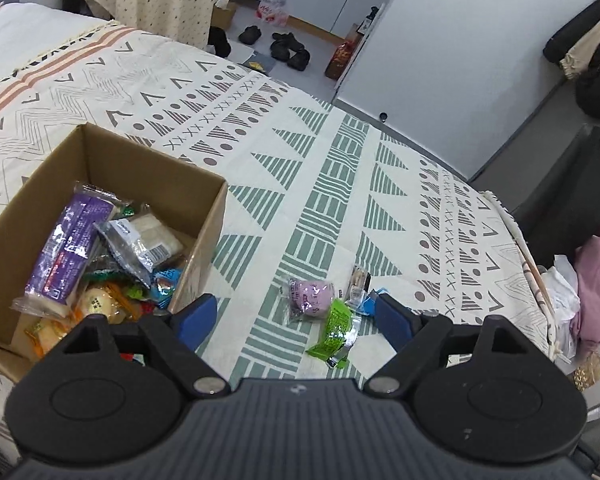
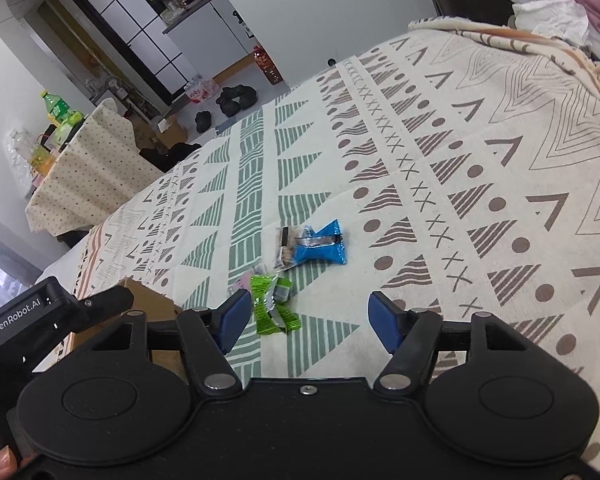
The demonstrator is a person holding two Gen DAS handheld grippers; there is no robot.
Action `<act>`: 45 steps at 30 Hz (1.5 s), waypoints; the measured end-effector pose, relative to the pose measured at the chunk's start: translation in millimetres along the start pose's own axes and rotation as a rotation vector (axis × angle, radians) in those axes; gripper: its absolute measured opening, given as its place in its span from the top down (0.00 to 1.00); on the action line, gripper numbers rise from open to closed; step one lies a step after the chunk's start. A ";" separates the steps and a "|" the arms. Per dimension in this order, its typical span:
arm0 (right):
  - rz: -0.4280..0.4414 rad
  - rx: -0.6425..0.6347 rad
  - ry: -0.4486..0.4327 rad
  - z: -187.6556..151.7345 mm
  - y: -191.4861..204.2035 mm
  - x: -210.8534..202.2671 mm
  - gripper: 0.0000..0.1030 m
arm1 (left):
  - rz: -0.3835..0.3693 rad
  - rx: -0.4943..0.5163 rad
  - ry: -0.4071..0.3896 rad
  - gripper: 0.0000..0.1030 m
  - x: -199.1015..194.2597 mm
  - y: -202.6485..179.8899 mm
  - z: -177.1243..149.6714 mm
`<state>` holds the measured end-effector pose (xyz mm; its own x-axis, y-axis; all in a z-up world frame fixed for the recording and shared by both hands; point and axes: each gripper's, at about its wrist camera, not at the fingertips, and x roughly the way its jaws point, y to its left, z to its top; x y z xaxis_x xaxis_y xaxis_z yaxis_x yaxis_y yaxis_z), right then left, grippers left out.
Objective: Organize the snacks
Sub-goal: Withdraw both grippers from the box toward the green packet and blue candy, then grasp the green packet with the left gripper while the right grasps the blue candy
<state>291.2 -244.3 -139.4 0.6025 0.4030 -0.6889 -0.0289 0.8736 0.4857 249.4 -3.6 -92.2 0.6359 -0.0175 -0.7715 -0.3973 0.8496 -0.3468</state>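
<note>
left tongs (image 1: 296, 318) spread, empty | right tongs (image 2: 306, 316) spread, empty | housing (image 2: 16, 324) reads "GenRobot.AI" | green snack (image 2: 274, 308) print seemingly illegible

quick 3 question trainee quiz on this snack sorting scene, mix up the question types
1. True or false: the cardboard box already holds snacks.
2. Which loose snack lies nearest the right gripper? A) blue packet B) green packet C) purple packet
3. Fill in: both the left gripper and the right one are ____ and hold nothing.

Key: 1 true; 2 B; 3 open
</note>
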 end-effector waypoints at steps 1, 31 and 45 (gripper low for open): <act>0.003 -0.002 0.005 2.3 -1.4 2.9 0.37 | 0.008 0.002 0.017 0.18 2.2 -1.9 1.2; 0.057 0.004 0.119 48.3 -24.9 118.1 0.45 | -0.012 -0.022 0.304 0.53 136.9 -26.5 -11.0; 0.015 -0.028 0.161 39.3 -13.0 120.1 0.71 | -0.024 -0.026 0.273 0.75 116.9 -22.8 1.7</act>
<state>395.2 -218.0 -207.3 0.4663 0.4529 -0.7599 -0.0608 0.8734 0.4833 333.9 -24.1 -173.6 0.4452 -0.1818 -0.8768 -0.4031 0.8337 -0.3775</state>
